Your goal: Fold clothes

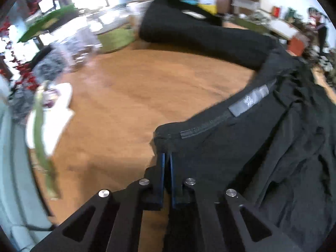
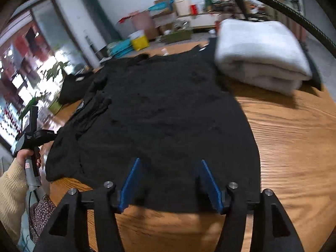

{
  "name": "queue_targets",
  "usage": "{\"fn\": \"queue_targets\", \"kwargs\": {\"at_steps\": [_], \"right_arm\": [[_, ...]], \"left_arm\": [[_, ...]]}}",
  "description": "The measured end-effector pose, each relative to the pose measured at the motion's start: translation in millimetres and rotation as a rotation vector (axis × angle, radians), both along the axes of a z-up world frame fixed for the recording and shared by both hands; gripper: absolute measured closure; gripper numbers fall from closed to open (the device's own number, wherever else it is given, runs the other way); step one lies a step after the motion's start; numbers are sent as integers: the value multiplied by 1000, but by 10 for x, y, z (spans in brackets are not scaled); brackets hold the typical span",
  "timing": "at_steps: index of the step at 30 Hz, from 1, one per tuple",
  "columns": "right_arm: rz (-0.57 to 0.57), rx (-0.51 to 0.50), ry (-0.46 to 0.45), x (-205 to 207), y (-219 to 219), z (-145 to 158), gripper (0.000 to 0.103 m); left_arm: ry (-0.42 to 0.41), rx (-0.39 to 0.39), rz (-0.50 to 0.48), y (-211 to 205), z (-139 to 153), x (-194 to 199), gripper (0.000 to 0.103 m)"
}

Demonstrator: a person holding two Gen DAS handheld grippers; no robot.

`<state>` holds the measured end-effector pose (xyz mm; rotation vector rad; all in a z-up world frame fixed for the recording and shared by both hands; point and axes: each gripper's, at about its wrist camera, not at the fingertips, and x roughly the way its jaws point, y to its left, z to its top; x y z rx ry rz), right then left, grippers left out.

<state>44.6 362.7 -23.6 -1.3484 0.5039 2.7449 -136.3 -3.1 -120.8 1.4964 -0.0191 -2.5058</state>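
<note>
We are pinching the black shirt (image 1: 241, 151) with our left gripper (image 1: 167, 157): its blue-padded jaws are pressed nearly together, and the near corner of the collar edge, just beside the grey neck label (image 1: 250, 100), is bunching over their tips. From that grip the fabric is spreading to the right and far side in loose wrinkles, while a long dark sleeve or folded strip is curving away toward the far left of the wooden surface (image 1: 130, 105).

Our right gripper (image 2: 170, 163) is standing with its jaws spread wide apart, holding nothing. Both blue pads are hovering over the near hem of the shirt (image 2: 163, 113), which is lying between and beyond them, mostly flat, its near edge running just behind the pads. We cannot tell whether the tips are touching the cloth.

Farther out in the right wrist view, a folded grey-white towel (image 2: 260, 58) is resting at the far right, on the bare wood (image 2: 294, 147) with its left edge just beside the shirt. At the near left, a hand (image 2: 25, 157) in a cream sleeve is gripping the handle of the other tool beside the shirt's left edge. The background room is looking blurred.
</note>
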Motion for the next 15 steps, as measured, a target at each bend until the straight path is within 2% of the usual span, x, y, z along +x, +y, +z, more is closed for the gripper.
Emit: {"fn": "queue_targets", "kwargs": {"at_steps": [1, 3, 5, 6, 8, 9, 10, 15], "right_arm": [[7, 9, -7, -37, -32, -31, 36], [8, 35, -28, -102, -57, -93, 35], [9, 22, -42, -140, -39, -121, 35], [11, 18, -48, -157, -34, -134, 35], [27, 43, -56, -158, -58, -151, 34], [47, 67, -58, -157, -105, -145, 33], [59, 87, -59, -97, -172, -122, 33], [133, 161, -96, -205, -425, -253, 32]], "left_arm": [[-3, -7, 12, -64, 3, 8, 98], [-9, 47, 24, -164, 33, 32, 98], [-6, 135, 27, -242, 119, 85, 96], [-9, 178, 18, -253, 193, 136, 92], [-15, 247, -37, -227, 364, 245, 66], [-5, 280, -69, -185, 418, 308, 44], [-2, 300, -104, -135, 454, 367, 32], [-100, 169, -313, 261, 297, 615, 32]]}}
